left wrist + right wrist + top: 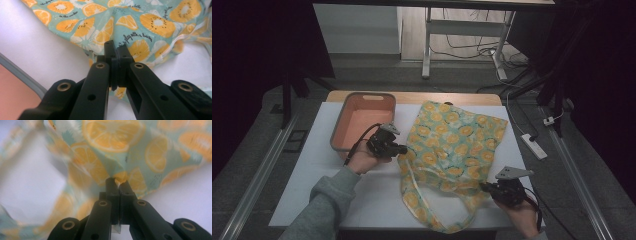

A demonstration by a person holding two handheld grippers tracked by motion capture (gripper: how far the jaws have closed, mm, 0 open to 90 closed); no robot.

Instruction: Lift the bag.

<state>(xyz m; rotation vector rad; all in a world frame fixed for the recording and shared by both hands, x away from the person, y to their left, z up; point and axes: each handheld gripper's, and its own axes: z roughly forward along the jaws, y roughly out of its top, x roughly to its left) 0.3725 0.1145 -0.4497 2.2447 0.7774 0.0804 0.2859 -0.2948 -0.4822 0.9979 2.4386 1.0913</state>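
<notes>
Teal-and-orange bag (452,145) flat on white table (312,165), beside pink bin (362,120) | left gripper (401,149) pinching bag's left edge, jaws pressed together | right gripper (484,187) clamped on bag's near-right edge, jaws pressed together on cloth

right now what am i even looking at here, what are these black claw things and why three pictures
A person sits at a white table and holds a hand tool in each hand, with two black jaws that pinch like tongs. The wide picture comes from a camera above the table. The other two come from small cameras riding on each tool, looking along its jaws.

On the table lie a cloth bag printed with orange slices and an orange bin beside it.

The left gripper pinches the bag's left edge, seen closer in its own view. The right gripper pinches the bag's near right corner; a fold of cloth sits between its jaws.
</notes>
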